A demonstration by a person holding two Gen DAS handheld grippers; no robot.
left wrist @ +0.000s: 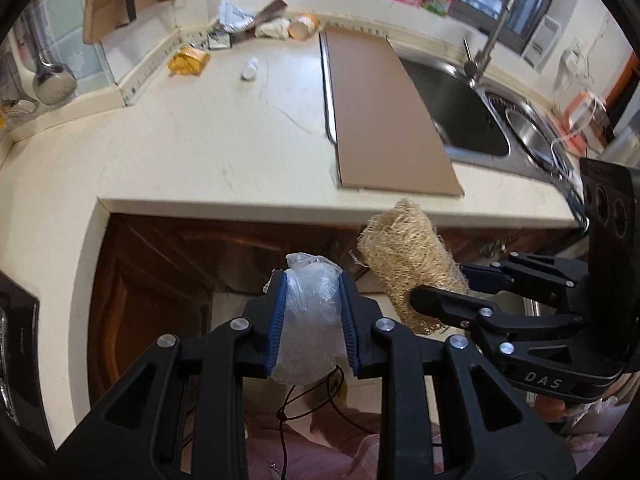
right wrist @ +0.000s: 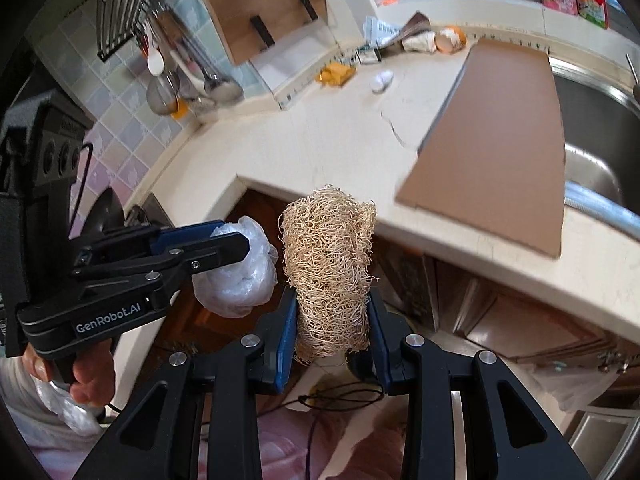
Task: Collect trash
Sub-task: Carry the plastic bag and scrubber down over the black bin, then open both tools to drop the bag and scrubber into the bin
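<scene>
My left gripper (left wrist: 312, 300) is shut on a crumpled clear plastic bag (left wrist: 310, 320), held in front of the counter edge above the floor. In the right wrist view the same left gripper (right wrist: 230, 236) comes in from the left with the plastic bag (right wrist: 240, 280) bulging below its fingers. My right gripper (right wrist: 332, 320) is shut on a tan loofah sponge (right wrist: 328, 256), which stands upright between the blue pads. The loofah (left wrist: 404, 256) and right gripper (left wrist: 444, 284) show at the right of the left wrist view. Both grippers sit side by side, close together.
More litter lies at the counter's back: a yellow wrapper (left wrist: 188, 60), a small white bottle (left wrist: 250, 70), foil packets (left wrist: 234, 18), crumpled paper (left wrist: 276, 28), an eggshell (left wrist: 302, 26). A brown board (left wrist: 380, 112) partly covers the steel sink (left wrist: 472, 108). Wooden cabinet doors (left wrist: 160, 272) stand below.
</scene>
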